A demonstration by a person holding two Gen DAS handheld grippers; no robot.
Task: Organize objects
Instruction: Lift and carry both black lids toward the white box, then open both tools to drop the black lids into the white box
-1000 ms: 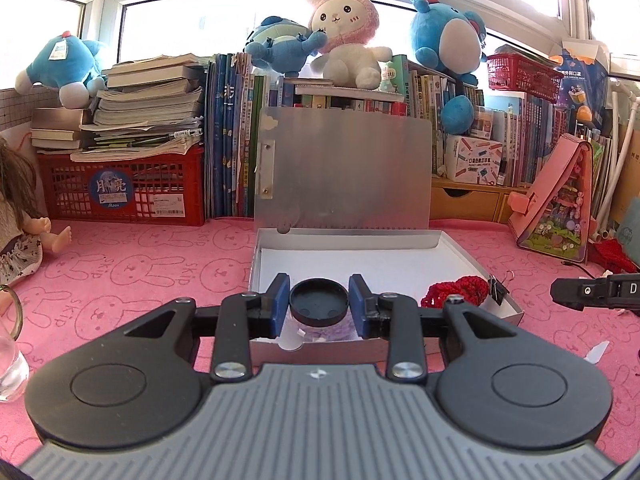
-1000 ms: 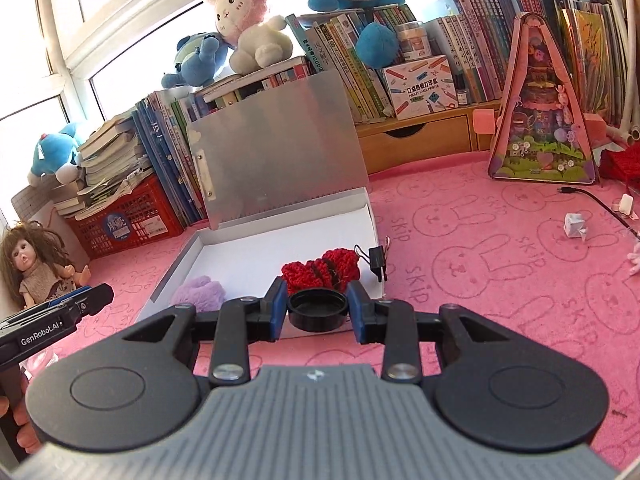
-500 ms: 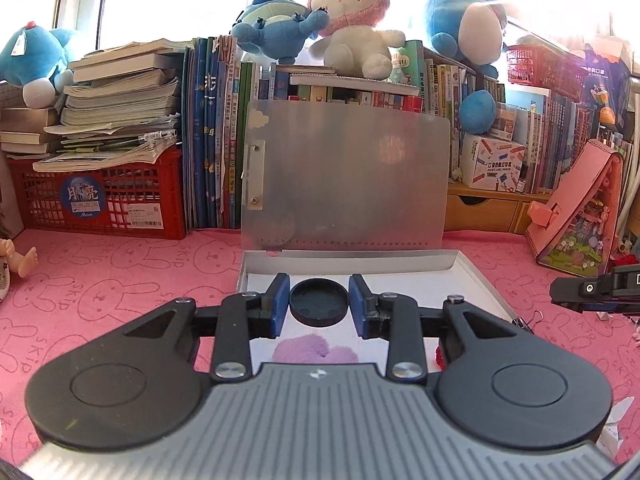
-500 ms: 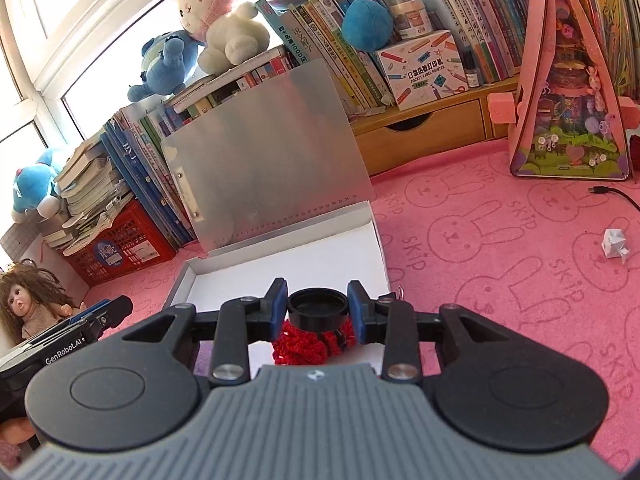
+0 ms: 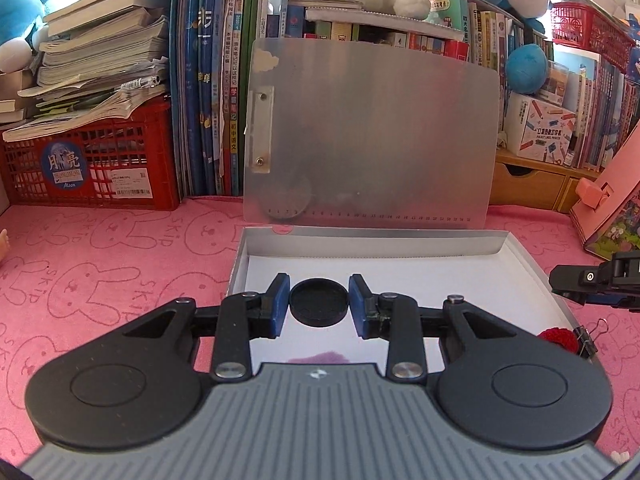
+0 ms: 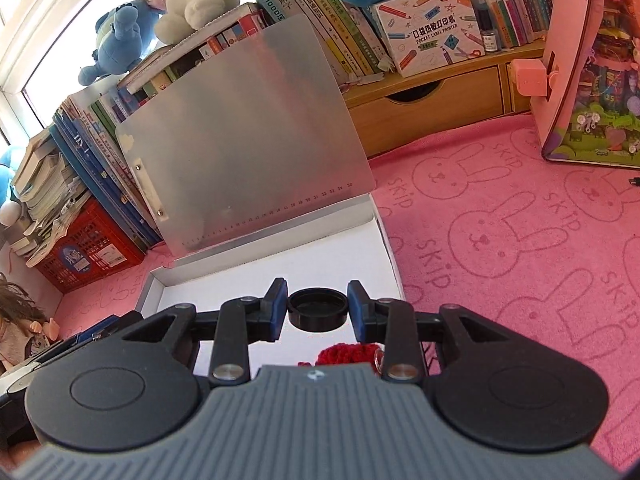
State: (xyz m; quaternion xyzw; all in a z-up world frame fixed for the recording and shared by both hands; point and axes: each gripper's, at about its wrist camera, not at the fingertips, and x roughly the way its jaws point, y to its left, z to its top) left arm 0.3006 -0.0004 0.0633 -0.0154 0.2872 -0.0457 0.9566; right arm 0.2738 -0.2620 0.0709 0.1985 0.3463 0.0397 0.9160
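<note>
A shallow white box (image 5: pixel 520 272) lies on the pink cloth, its silvery lid (image 5: pixel 372 132) standing upright behind it. My left gripper (image 5: pixel 319 304) hangs over the box's front part, shut on a black round lid (image 5: pixel 319 300). My right gripper (image 6: pixel 317 308) is over the same box (image 6: pixel 320 256), shut on a black round hollow cap (image 6: pixel 317 306). A red knitted piece (image 6: pixel 344 354) lies in the box just under the right fingers, also seen at the box's front right corner (image 5: pixel 558 338). A purple fluffy thing (image 5: pixel 320 358) peeks out under the left gripper.
Books, a red crate (image 5: pixel 92 160) and plush toys line the back wall. A black binder clip (image 5: pixel 588 340) sits by the red piece. A pink toy house (image 6: pixel 592 60) stands right, wooden drawers (image 6: pixel 432 104) behind. A doll (image 6: pixel 20 328) lies at the left.
Both grippers have moved forward over the box, each still holding its black round piece. The box and its lid loom larger; the purple and red items have slid under the gripper bodies.
</note>
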